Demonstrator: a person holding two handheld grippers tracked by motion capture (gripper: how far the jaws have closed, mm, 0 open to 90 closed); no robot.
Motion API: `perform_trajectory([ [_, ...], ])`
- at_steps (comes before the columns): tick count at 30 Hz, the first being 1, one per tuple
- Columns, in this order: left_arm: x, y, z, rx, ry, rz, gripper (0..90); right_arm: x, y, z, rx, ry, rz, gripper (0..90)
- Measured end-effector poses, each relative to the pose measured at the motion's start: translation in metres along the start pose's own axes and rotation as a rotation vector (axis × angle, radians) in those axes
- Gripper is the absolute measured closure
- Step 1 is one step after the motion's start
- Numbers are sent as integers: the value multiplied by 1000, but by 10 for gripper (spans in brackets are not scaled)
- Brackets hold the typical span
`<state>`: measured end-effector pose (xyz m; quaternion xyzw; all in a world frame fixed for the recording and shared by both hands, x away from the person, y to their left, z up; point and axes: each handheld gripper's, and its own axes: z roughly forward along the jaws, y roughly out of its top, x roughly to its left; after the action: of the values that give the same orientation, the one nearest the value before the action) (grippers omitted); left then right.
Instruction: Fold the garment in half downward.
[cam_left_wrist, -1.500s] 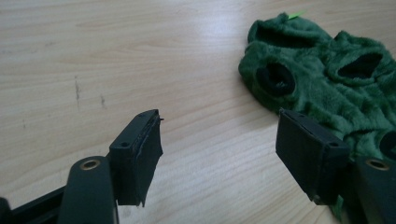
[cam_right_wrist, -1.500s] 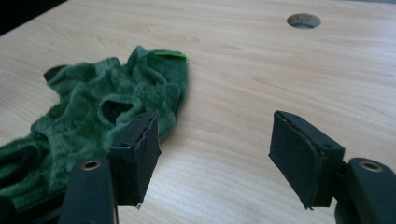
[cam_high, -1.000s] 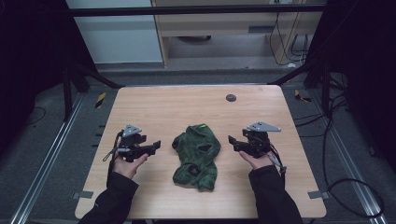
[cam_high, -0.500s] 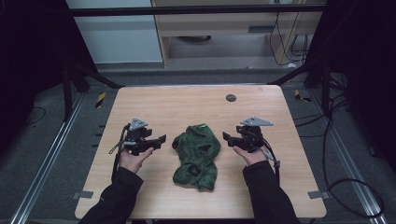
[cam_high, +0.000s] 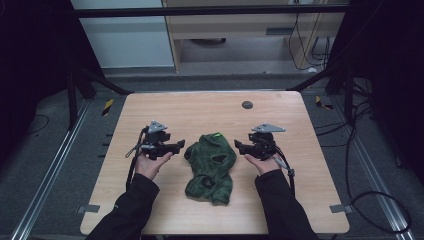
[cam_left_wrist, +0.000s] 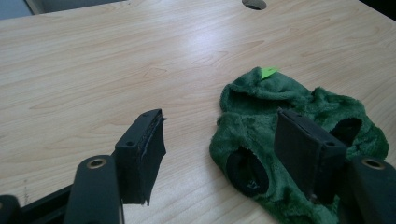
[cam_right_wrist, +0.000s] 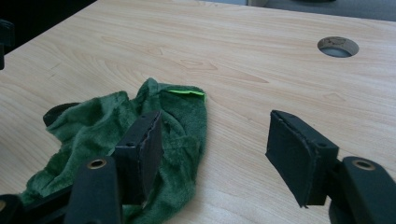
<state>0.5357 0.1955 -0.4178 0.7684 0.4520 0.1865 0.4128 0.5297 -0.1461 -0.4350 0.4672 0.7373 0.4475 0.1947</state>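
My left gripper (cam_high: 176, 145) sat just left of the green fleece garment (cam_high: 211, 167), jaws spread wide with nothing between them. My right gripper (cam_high: 241, 146) sat just right of it, jaws equally wide and empty. The garment lay crumpled mid-table between both, its bright green tag (cam_high: 217, 134) at the far edge. Farther off, a round cable hole (cam_high: 247, 104) marked the wooden table (cam_high: 200, 107).

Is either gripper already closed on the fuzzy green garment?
No: the left gripper and right gripper flank the fuzzy green garment, open and empty.
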Motion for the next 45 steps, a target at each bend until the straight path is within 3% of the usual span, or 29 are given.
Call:
perform_trajectory([
  [15,2,1,21,8,17,-11,357,7,4,19,39,10,-1,387],
  [22,2,-1,38,41,32,-5,365,11,2,28,54,18,-1,398],
  [35,-5,1,60,69,22,4,389,8,-4,42,96,11,6,460],
  [45,-4,-6,75,126,10,9,432,6,-9,51,145,12,8,494],
])
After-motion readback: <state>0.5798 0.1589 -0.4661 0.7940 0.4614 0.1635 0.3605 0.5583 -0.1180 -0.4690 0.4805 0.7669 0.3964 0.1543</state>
